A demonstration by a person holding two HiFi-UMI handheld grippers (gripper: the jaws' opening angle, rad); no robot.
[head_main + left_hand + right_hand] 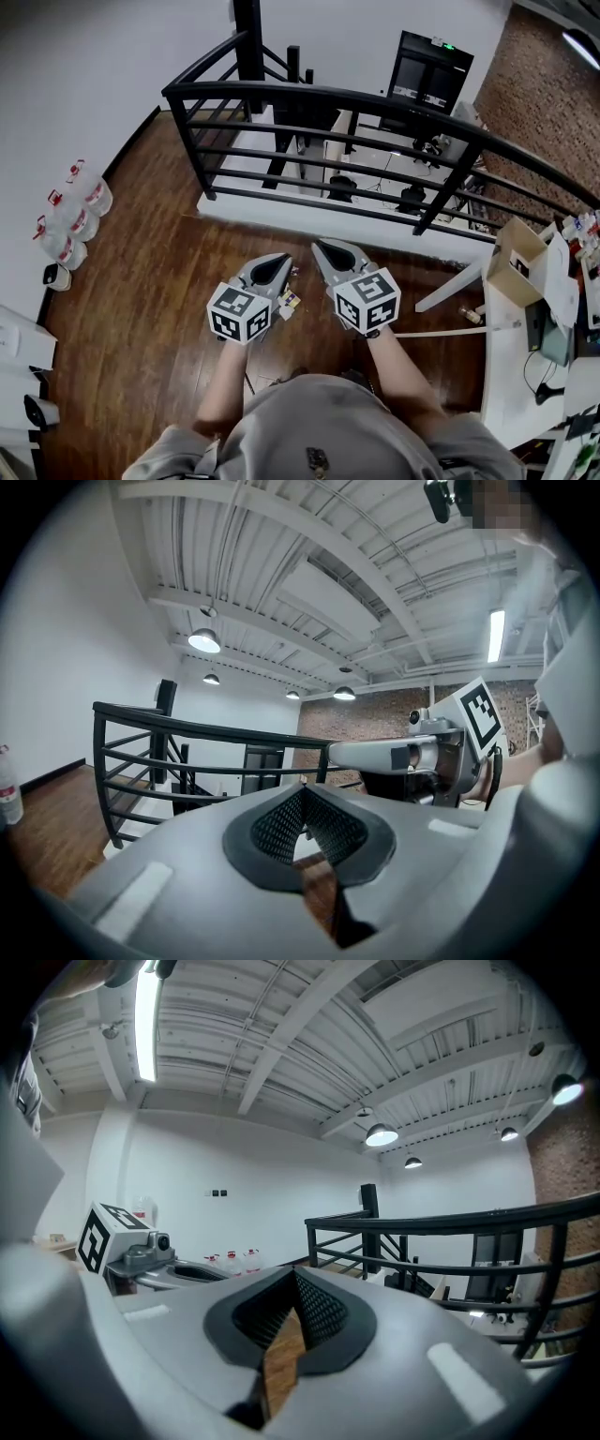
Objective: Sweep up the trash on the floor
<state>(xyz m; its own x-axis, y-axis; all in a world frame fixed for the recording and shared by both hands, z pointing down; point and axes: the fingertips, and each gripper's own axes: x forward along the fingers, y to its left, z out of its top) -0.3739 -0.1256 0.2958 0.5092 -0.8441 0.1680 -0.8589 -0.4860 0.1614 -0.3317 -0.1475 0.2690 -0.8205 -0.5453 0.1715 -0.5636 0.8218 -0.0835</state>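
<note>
Left tongs [282,259] and right tongs [321,247], both closed and empty, are hovering before the black railing [319,94]; small trash scraps [289,300] are lying on the floor [141,309] on the railing's near side, red-capped jugs [77,222] are standing to its left, and an open cardboard box [518,255], contents unclear, to its right.

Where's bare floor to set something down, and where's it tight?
Bare floor lies between the jugs and the left gripper, and ahead up to the railing. Crowded: the table on the right with its box, and litter by that gripper.
</note>
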